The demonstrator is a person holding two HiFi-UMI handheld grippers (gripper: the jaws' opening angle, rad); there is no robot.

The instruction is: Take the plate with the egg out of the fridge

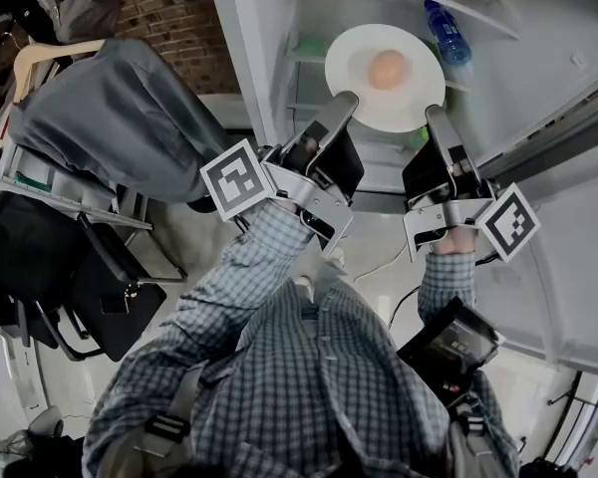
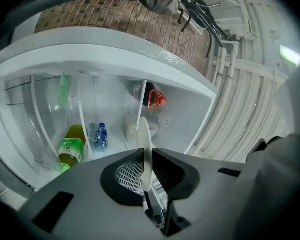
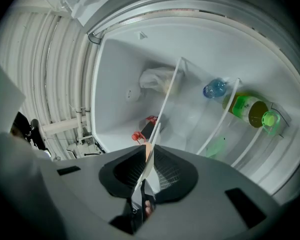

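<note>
Left tongs and right tongs each pinch one near edge of the round white plate. Both gripper views show its thin rim clamped between the ribbed black pads. Held roughly level between them, the plate is at the mouth of the open white fridge, with the pale brown egg at its middle. Farther in, a blue plastic water bottle and a green drink bottle lie on the shelves.
</note>
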